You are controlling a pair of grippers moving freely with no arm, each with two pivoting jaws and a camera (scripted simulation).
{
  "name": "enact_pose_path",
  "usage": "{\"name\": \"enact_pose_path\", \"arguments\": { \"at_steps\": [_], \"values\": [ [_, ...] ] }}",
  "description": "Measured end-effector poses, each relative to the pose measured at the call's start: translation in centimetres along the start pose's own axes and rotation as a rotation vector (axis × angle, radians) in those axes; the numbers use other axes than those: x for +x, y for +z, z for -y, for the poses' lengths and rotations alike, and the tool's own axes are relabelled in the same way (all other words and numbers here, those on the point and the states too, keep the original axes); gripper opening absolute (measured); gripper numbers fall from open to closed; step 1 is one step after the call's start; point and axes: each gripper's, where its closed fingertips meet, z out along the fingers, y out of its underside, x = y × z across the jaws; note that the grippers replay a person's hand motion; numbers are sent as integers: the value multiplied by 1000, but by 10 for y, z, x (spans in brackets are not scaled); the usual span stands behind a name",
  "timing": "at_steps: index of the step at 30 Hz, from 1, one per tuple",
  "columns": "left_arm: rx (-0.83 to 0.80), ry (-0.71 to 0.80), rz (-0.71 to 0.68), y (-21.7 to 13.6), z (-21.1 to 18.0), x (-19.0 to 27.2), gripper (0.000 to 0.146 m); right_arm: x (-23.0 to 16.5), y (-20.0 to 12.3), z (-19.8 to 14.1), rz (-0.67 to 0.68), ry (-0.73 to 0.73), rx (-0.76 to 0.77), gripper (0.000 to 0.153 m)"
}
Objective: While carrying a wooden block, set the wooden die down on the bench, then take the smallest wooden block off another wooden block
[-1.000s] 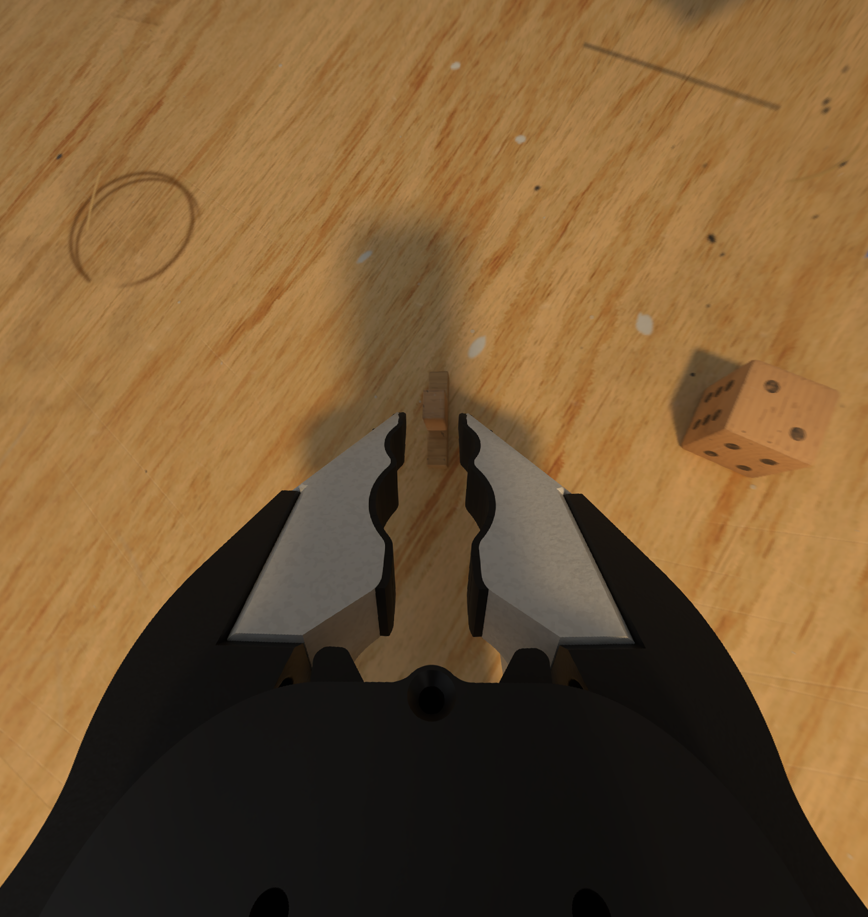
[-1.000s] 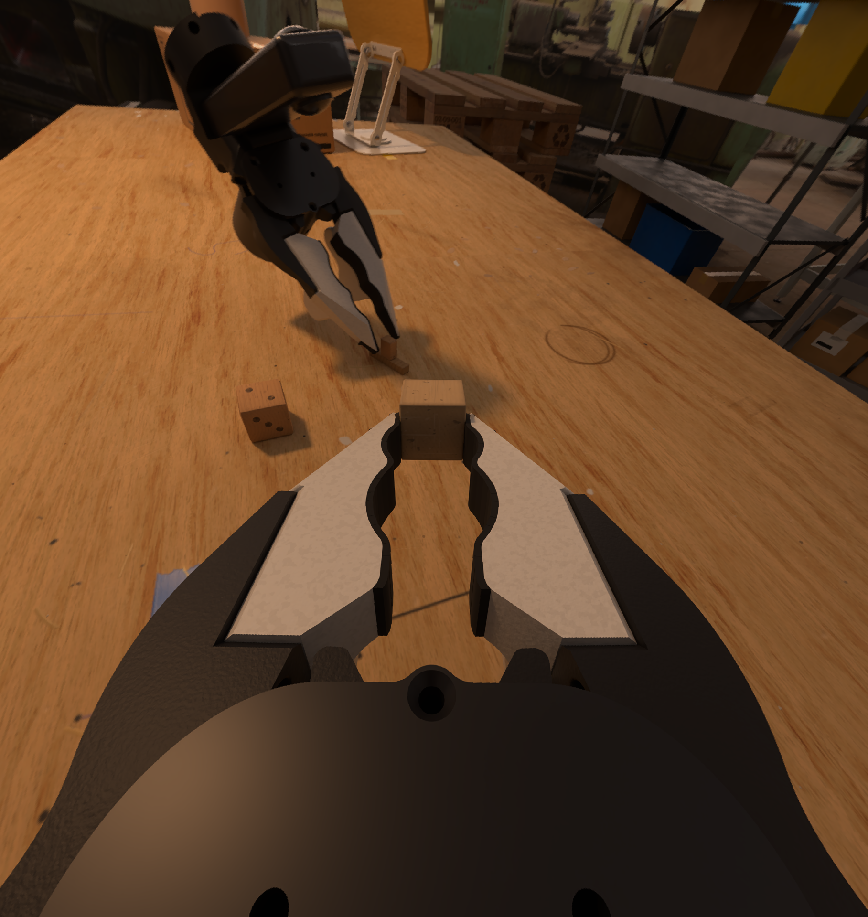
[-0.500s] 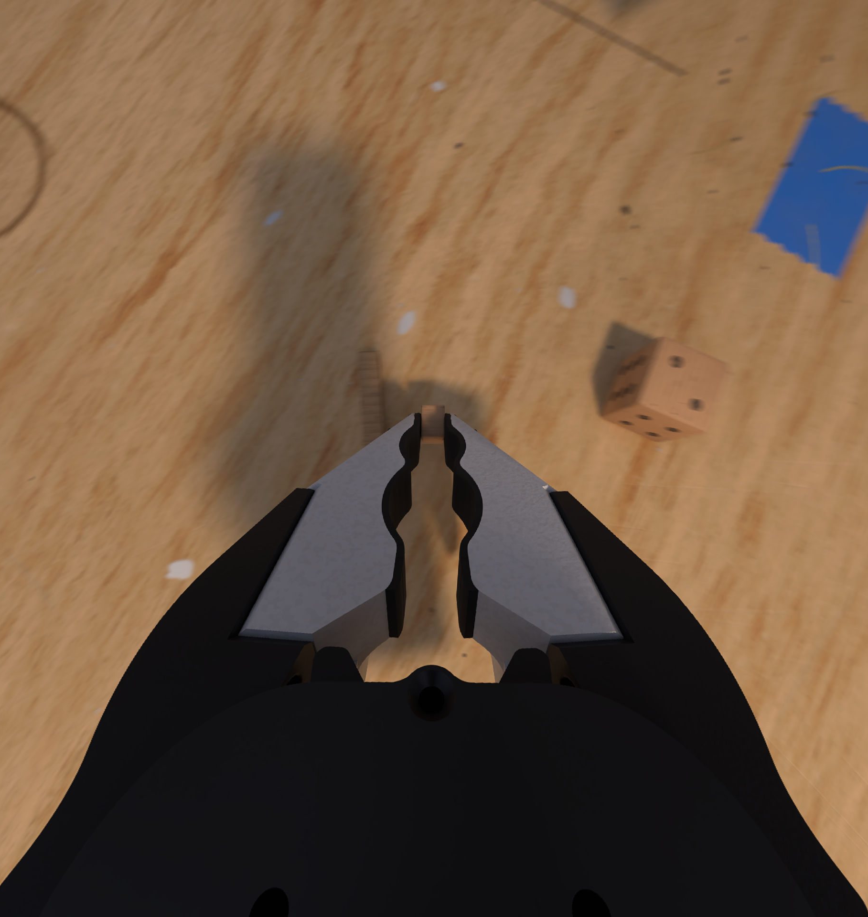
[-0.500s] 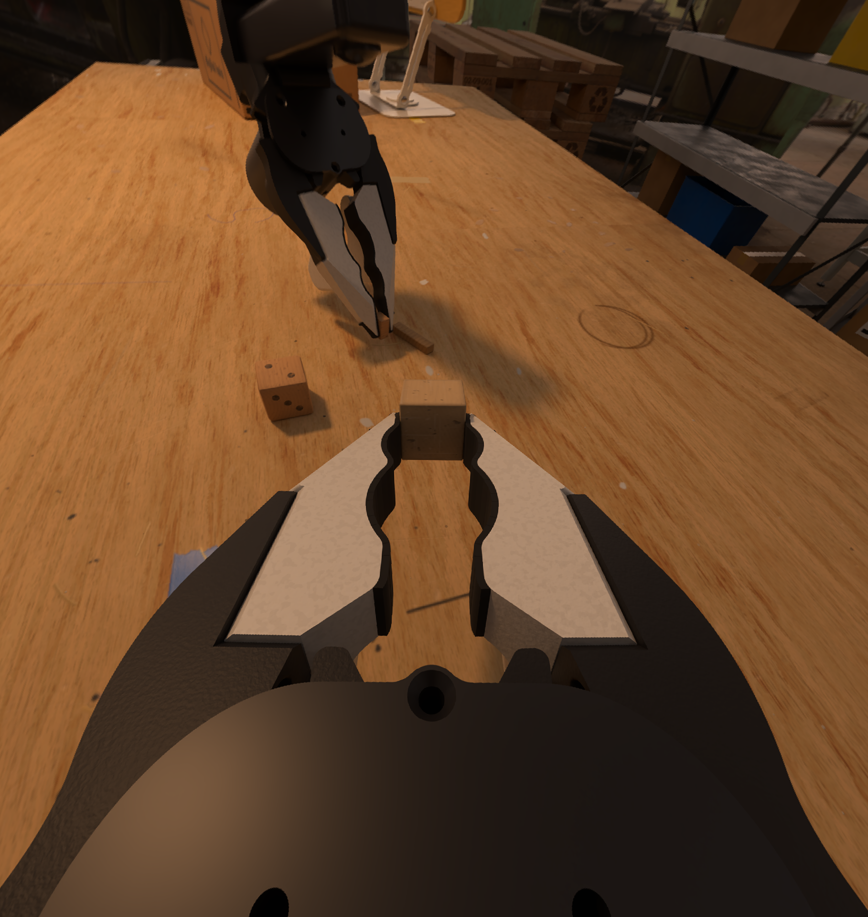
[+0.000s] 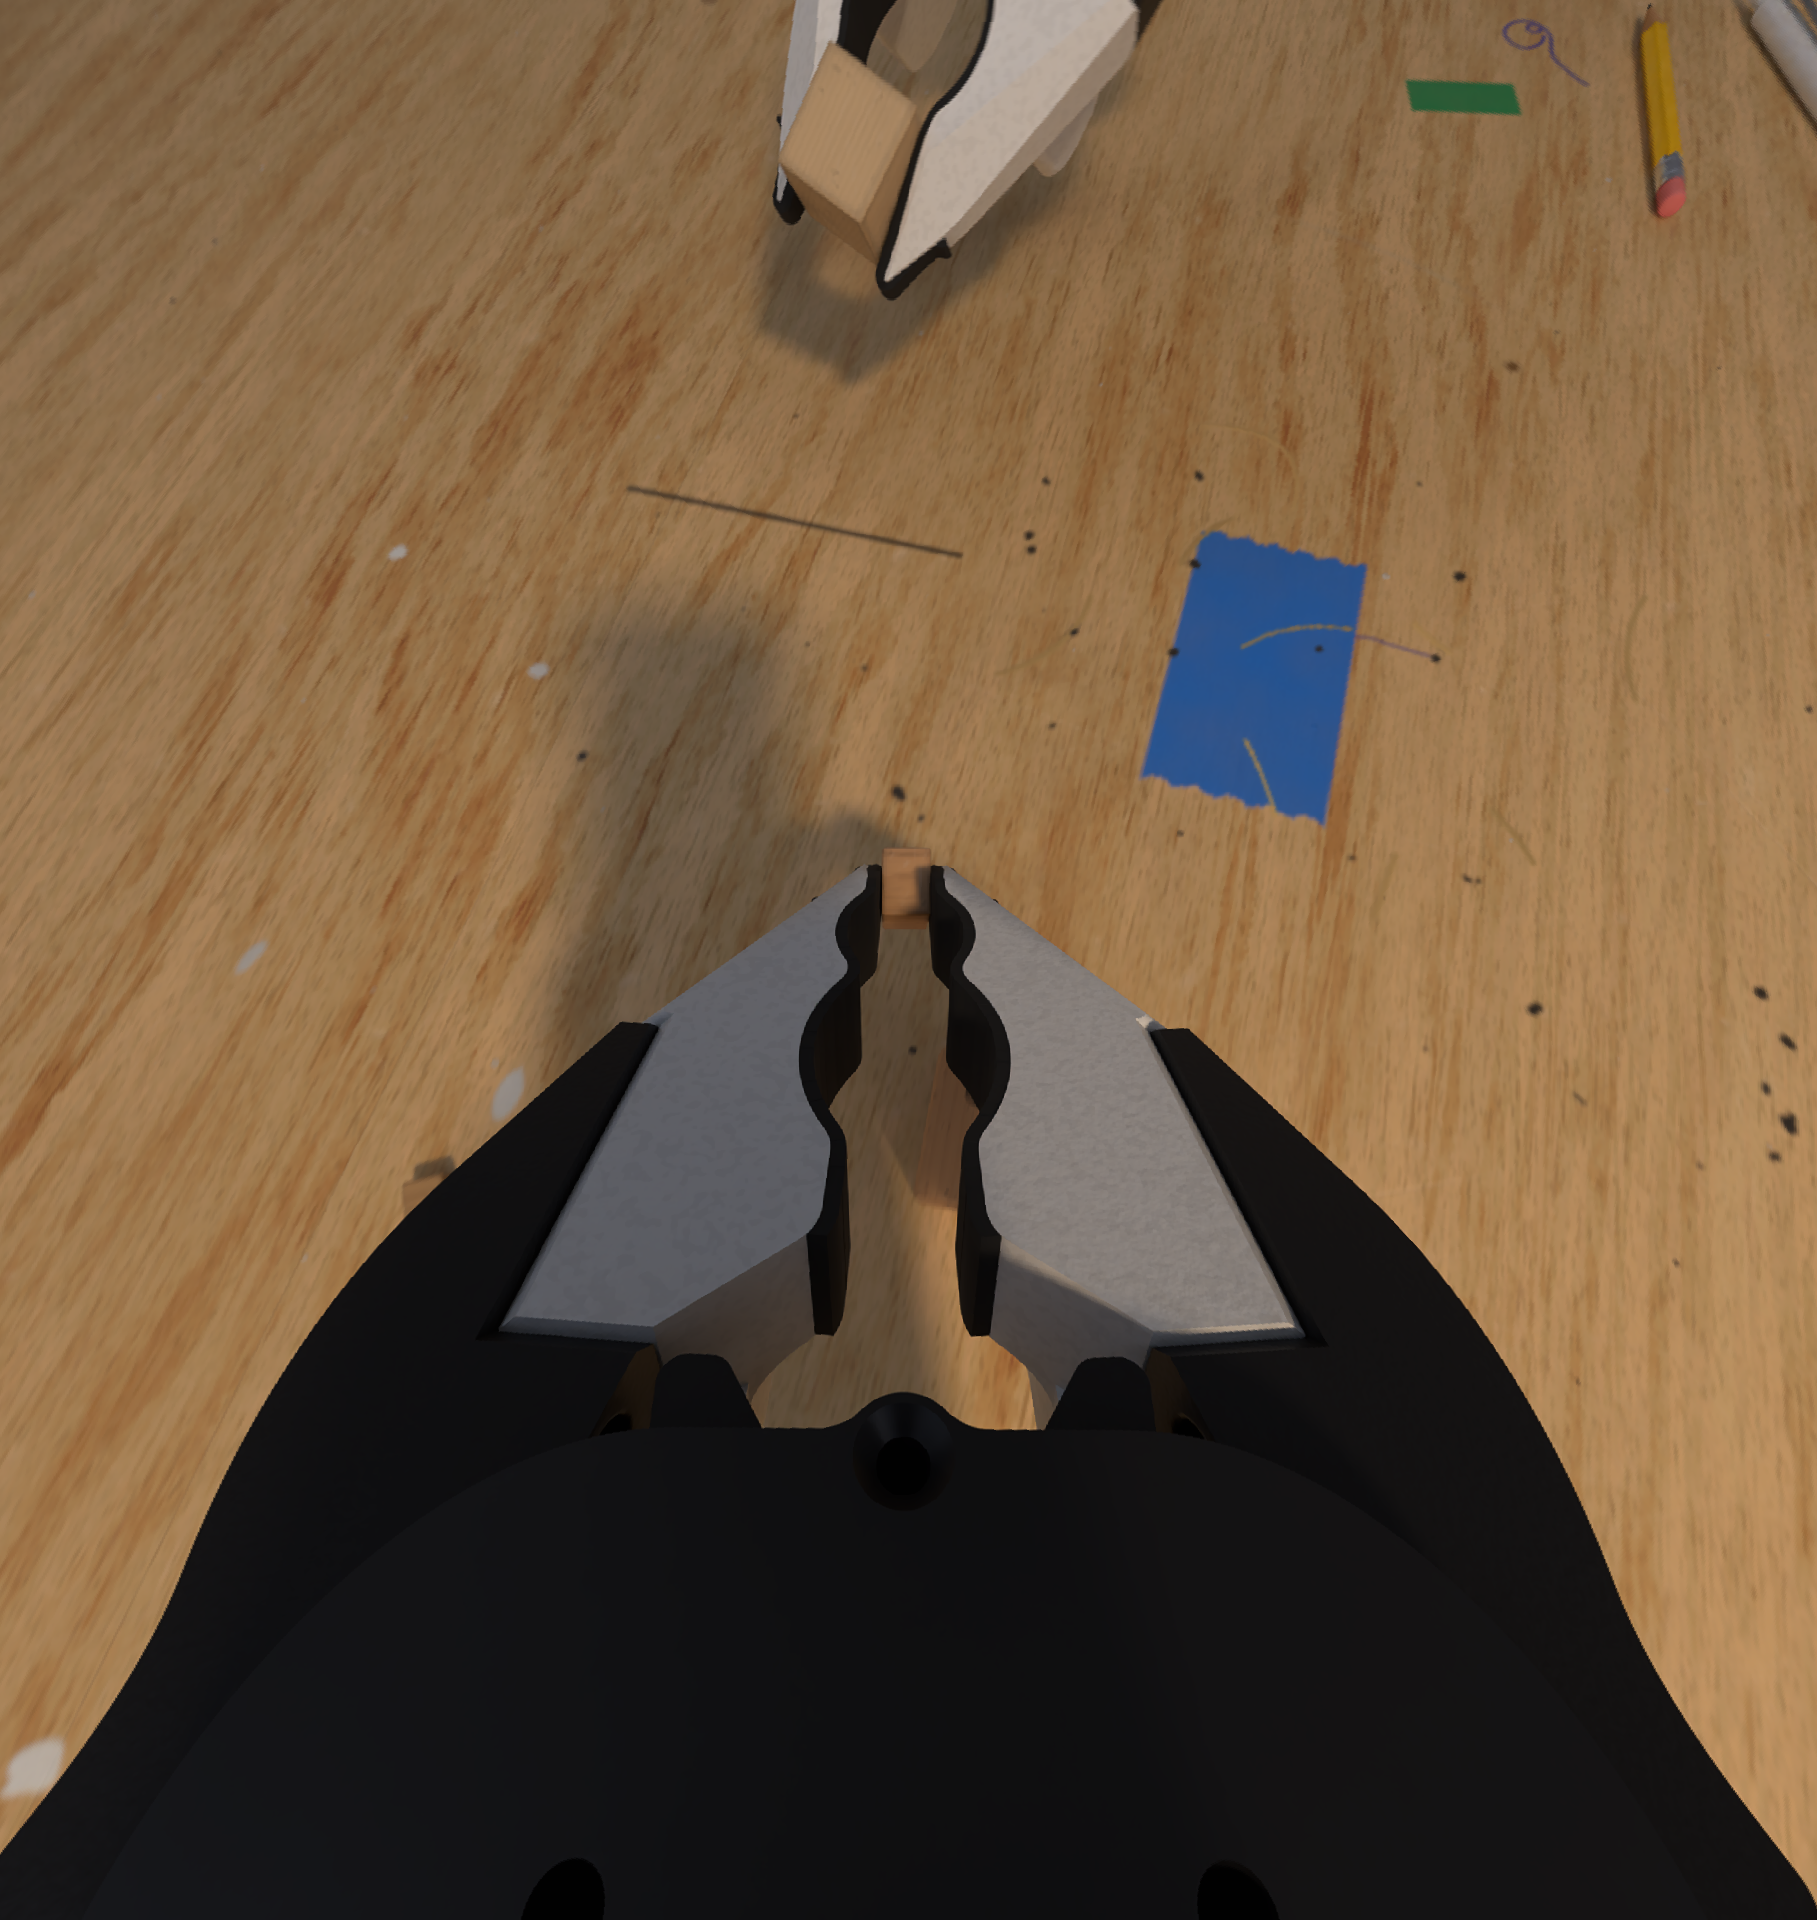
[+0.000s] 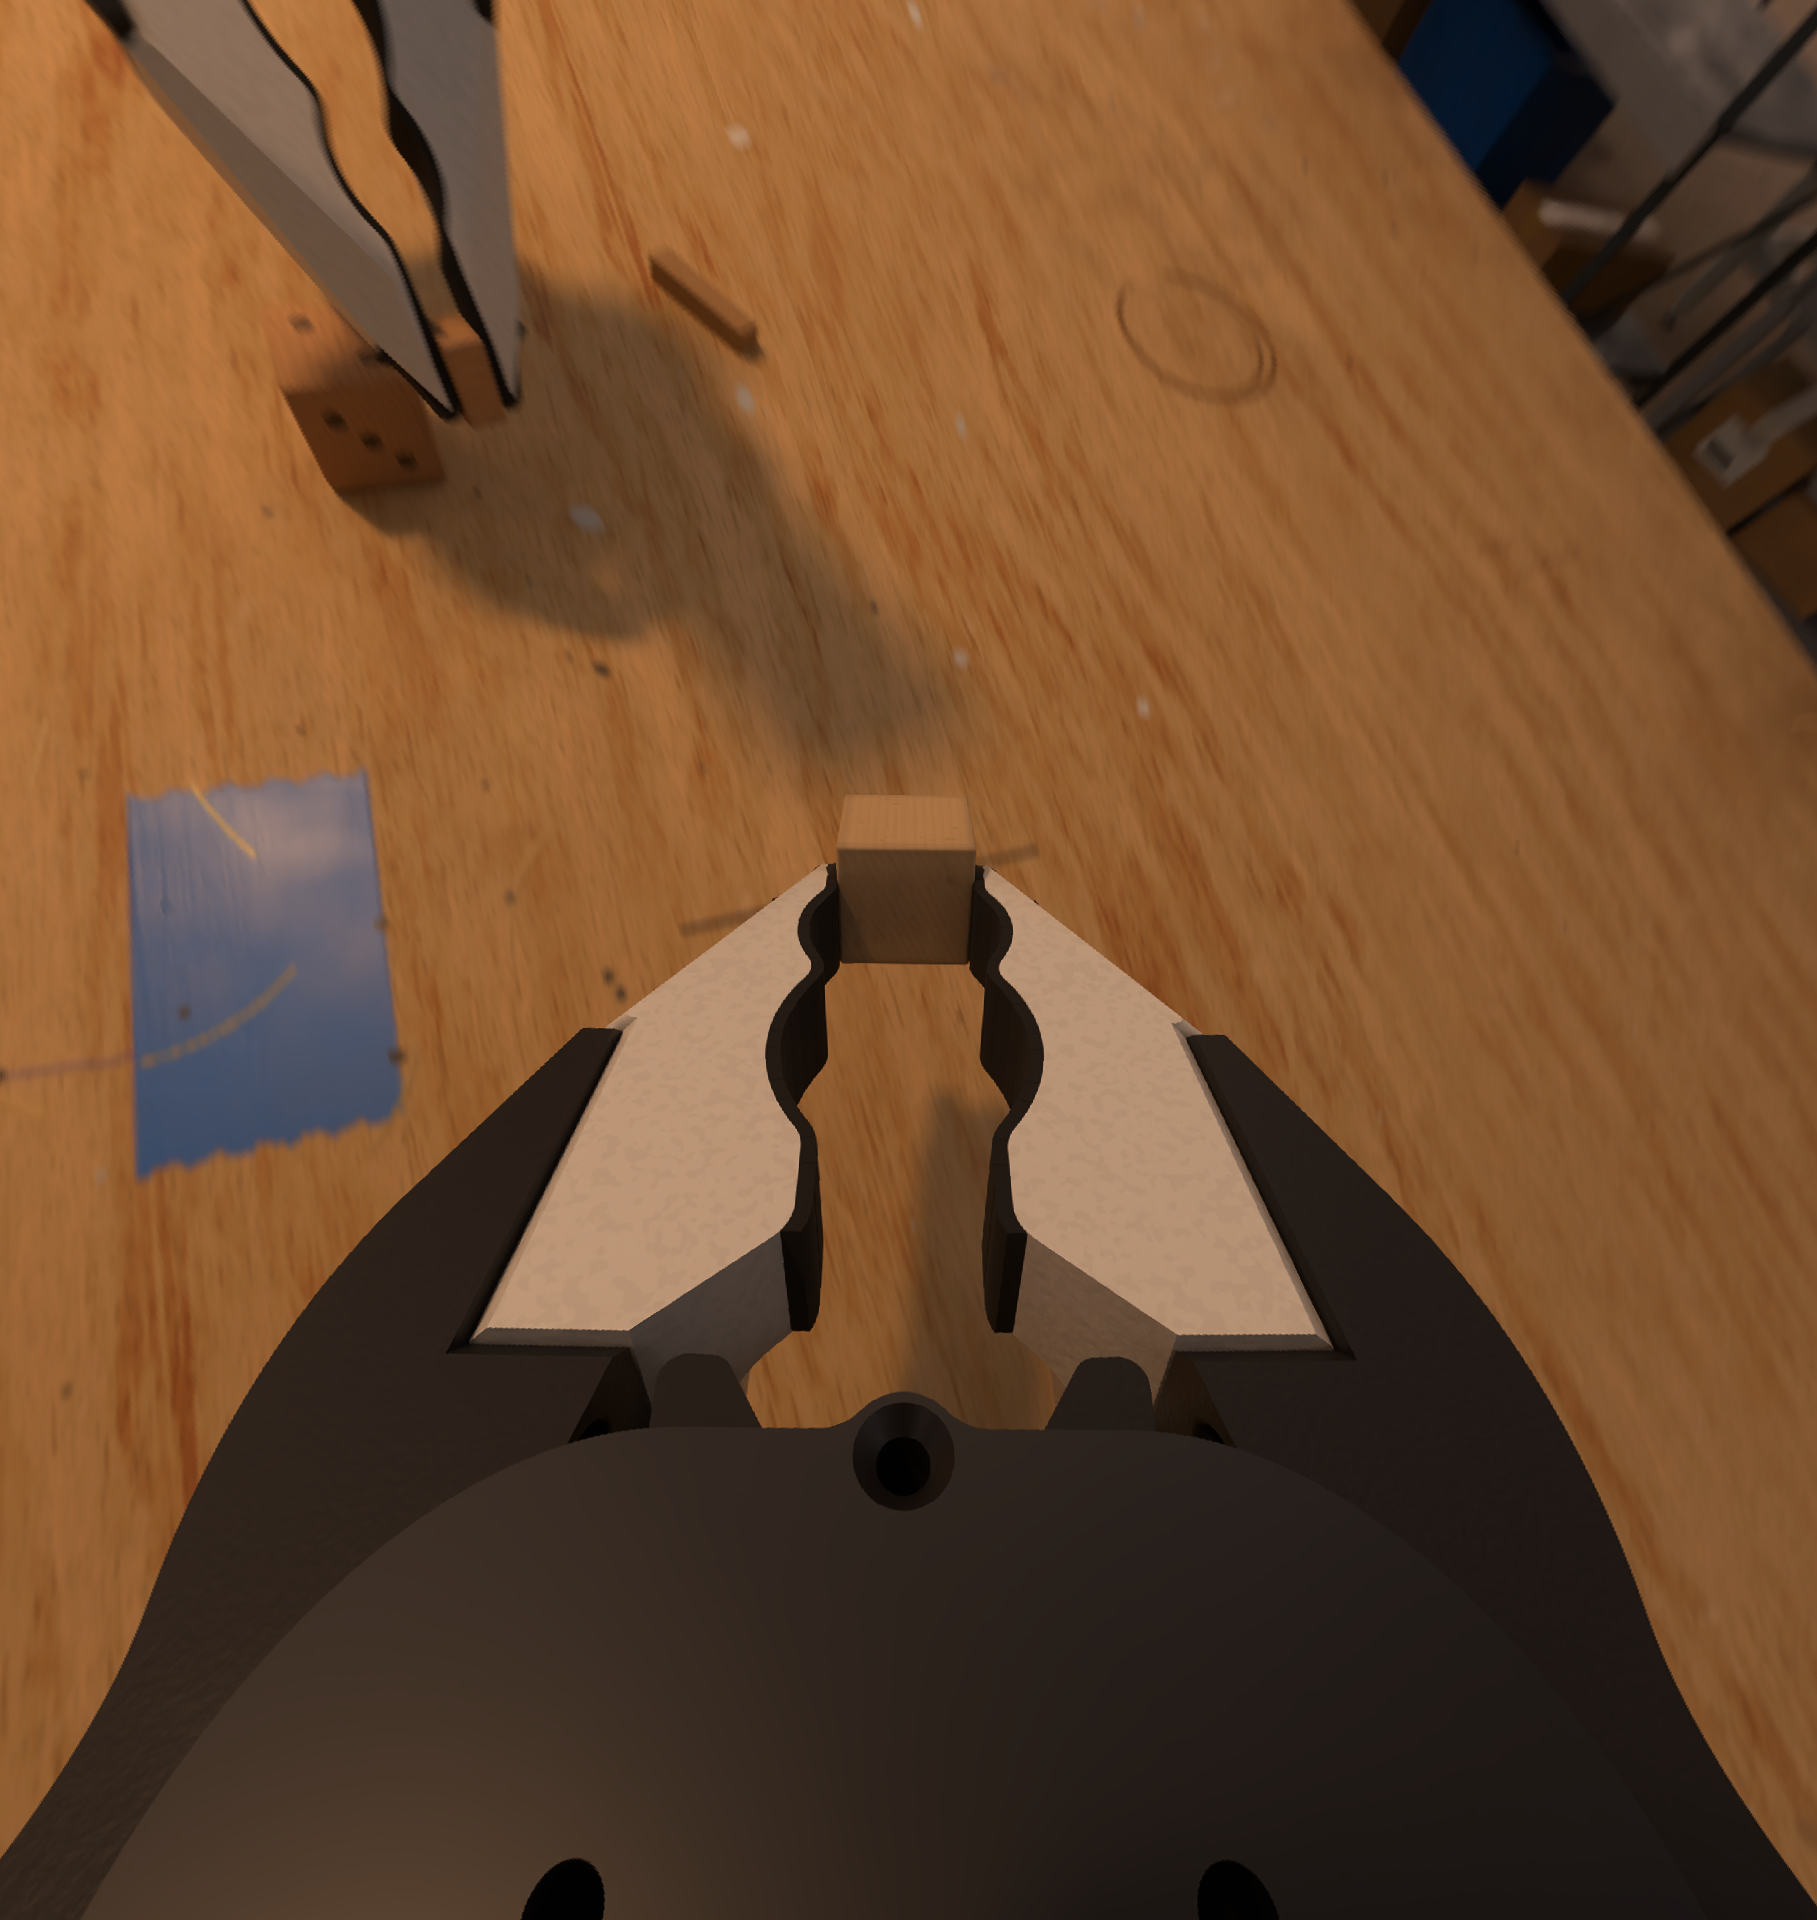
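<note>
Left gripper (image 5: 906,883): black body, matte grey fingers with wavy black pads, clenched on the smallest wooden block (image 5: 906,881), a pale, smooth little piece held clear of the bench at the fingertips.
Its axis: too little shows past the tips in the left wrist view; in the right wrist view the same block (image 6: 471,369) runs along the fingers, pointing down toward the bench.
Right gripper (image 6: 906,914): dark body, cream speckled fingers, grasping a plain cube-shaped wooden block (image 6: 904,881) by two opposite faces, above the bench.
Bench (image 6: 1299,727): orange-brown plywood, streaky grain, black specks, white flecks, a faint ring mark (image 6: 1195,335).
Blue tape (image 6: 260,971): a flat rectangle with ragged ends, stuck to the bench, scribbled lines only.
Wooden die (image 6: 364,416): dark pips, resting on the bench, partly behind the left fingers.
Thin wooden slat (image 6: 703,301): lies flat, long axis diagonal, near-right to far-left.
Far off: yellow pencil (image 5: 1660,114), green tape (image 5: 1463,97).
</note>
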Motion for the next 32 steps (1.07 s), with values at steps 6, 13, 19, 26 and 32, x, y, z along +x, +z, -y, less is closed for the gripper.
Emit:
{"name": "enact_pose_path", "arguments": {
  "at_steps": [6,13,19,26,32],
  "values": [
    [6,-32,-7,13,2,4,8,10,-5,-30,25,104,-60,24],
    [23,-76,-15,14,4,3,8,8,25,-24,19,63,-102,24],
    [102,-109,-11,10,16,3,8,14,51,-25,53,79,-146,24],
    [111,-124,-33,9,16,4,8,14,60,-23,82,25,-206,24],
    [113,-127,-36,8,15,3,8,5,59,-21,109,-7,-220,24]
  ]
}}
